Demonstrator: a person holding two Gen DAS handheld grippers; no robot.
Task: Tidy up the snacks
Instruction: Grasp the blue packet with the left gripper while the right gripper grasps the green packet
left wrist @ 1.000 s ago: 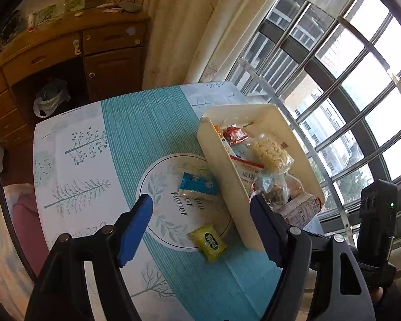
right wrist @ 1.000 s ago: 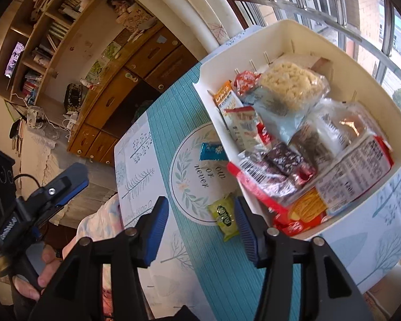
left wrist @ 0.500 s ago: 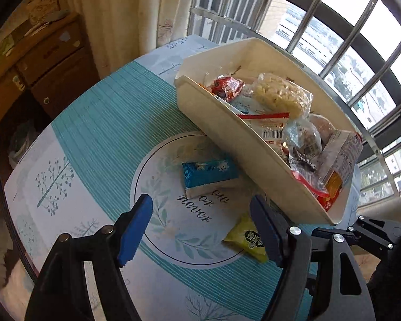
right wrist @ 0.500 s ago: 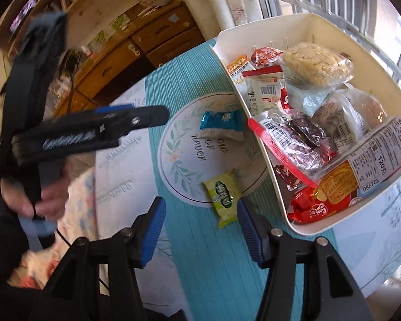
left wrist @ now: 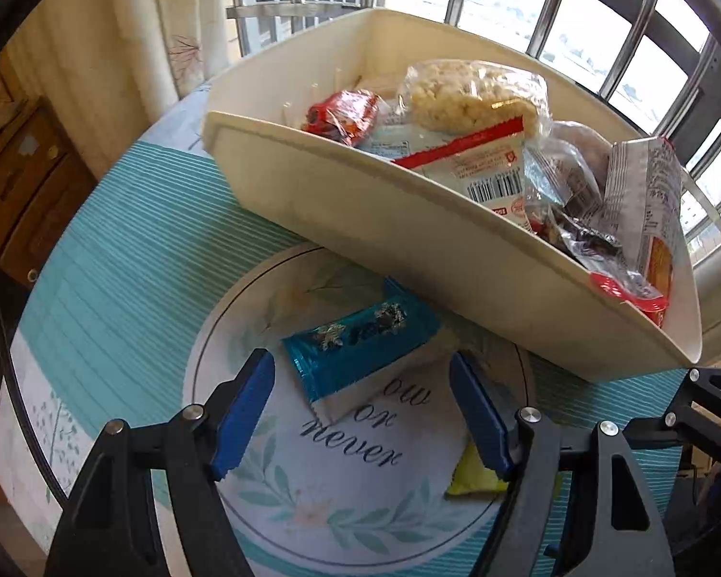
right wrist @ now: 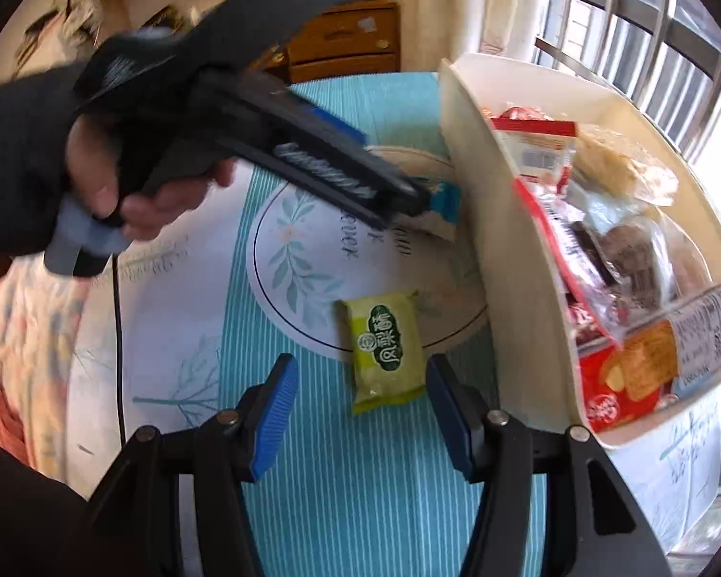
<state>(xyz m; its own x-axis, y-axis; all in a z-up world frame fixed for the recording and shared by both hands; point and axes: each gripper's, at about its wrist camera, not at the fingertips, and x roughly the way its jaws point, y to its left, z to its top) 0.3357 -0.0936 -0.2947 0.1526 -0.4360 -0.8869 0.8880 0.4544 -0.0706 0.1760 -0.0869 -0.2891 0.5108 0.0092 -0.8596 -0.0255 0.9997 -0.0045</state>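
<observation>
Two open grippers, left gripper [left wrist: 360,413] over blue packet [left wrist: 360,346], right gripper [right wrist: 358,413] over green packet [right wrist: 384,351]

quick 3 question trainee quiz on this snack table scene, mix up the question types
1. True or false: the blue packet lies inside the white bin.
2. Which packet lies in front of the right gripper? A) yellow-green packet B) red packet C) clear bag
3. Fill in: both grippers hold ____.

Key: 1 false, it lies on the table beside the bin. 2 A. 3 nothing; the left gripper and the right are open.
</observation>
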